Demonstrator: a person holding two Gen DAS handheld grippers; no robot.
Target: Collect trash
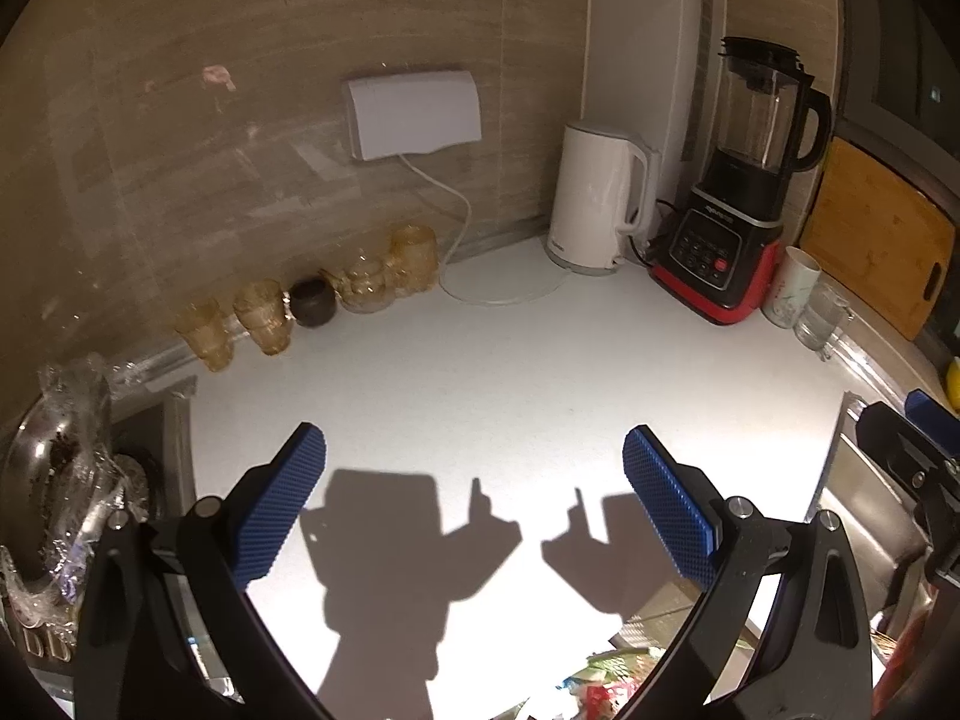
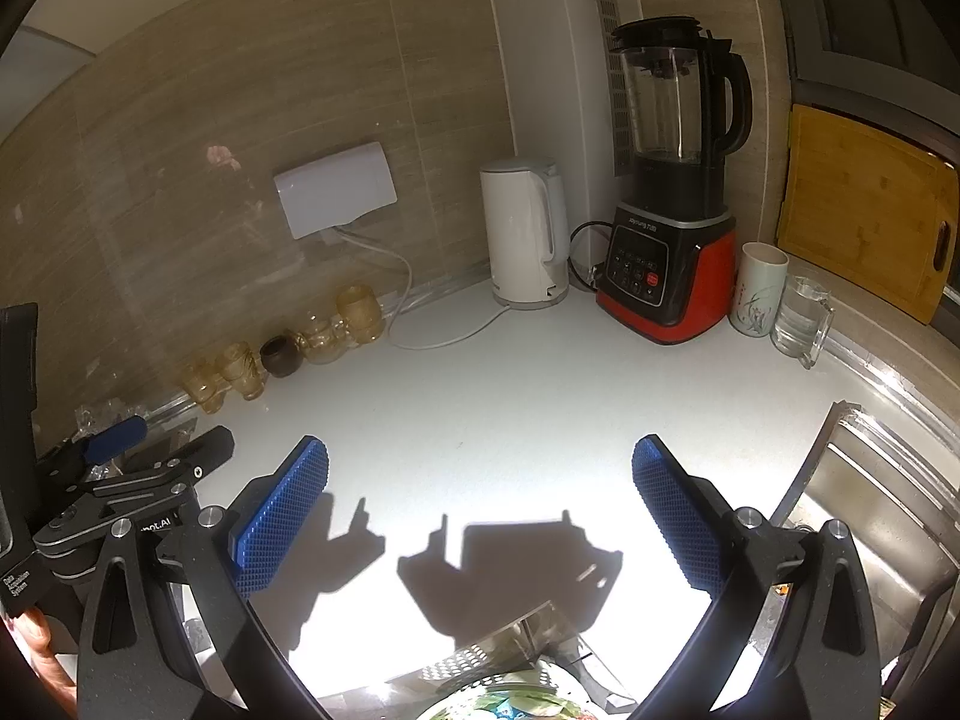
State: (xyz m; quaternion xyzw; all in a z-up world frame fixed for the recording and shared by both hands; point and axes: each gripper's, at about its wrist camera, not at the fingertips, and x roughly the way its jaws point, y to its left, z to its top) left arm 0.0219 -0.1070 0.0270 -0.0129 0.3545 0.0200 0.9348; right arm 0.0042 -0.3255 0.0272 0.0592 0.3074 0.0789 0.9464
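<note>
Both claws: left gripper [image 1: 474, 510] & right gripper [image 2: 480, 516] wide, holding nothing; I keep them above the counter [image 1: 510, 360].
Trash: wrappers [image 1: 600, 684] at bottom edge, below left claw.
Why: prob ready to drop & grab.

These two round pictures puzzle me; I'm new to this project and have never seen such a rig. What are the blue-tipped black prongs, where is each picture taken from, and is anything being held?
The prongs are two-finger grippers that a person holds, one in each hand. Each carries a fisheye camera looking along its fingers, hence the round, bent pictures. One picture looks out from the left gripper, the other from the right gripper. Both are open and hold nothing.

Below them is a white counter in a kitchen corner. At the back stand a white kettle, a red and black blender, a cup, a glass jug and amber glasses by the wall. Colourful wrappers, probably the trash, show at the bottom edge.
</note>
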